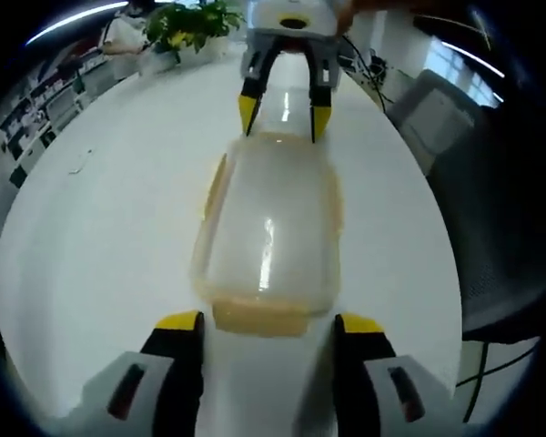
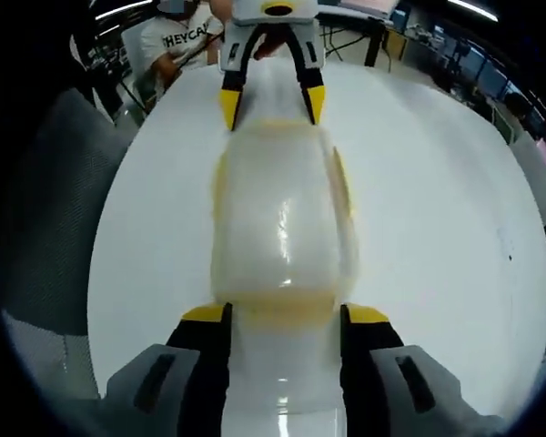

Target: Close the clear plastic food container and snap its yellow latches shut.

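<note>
The clear plastic food container (image 1: 268, 228) lies lengthwise on the white table (image 1: 100, 237) with its lid on top. Yellow latches run along its long sides (image 1: 216, 187), and one sits at the near end (image 1: 259, 319). My left gripper (image 1: 268, 323) is open, its yellow-tipped jaws flanking that near end. At the far end my right gripper (image 1: 285, 109) is open too, straddling the container's edge. In the right gripper view the container (image 2: 282, 218) reaches from my right gripper (image 2: 287, 315) to my left gripper (image 2: 271, 105). An end latch (image 2: 282, 314) lies between the right jaws.
Potted plants (image 1: 187, 27) stand at the table's far end in the left gripper view. A grey chair (image 1: 491, 182) is beside the table there, and another chair (image 2: 55, 182) is in the right gripper view. A person in a white T-shirt (image 2: 177, 41) sits behind.
</note>
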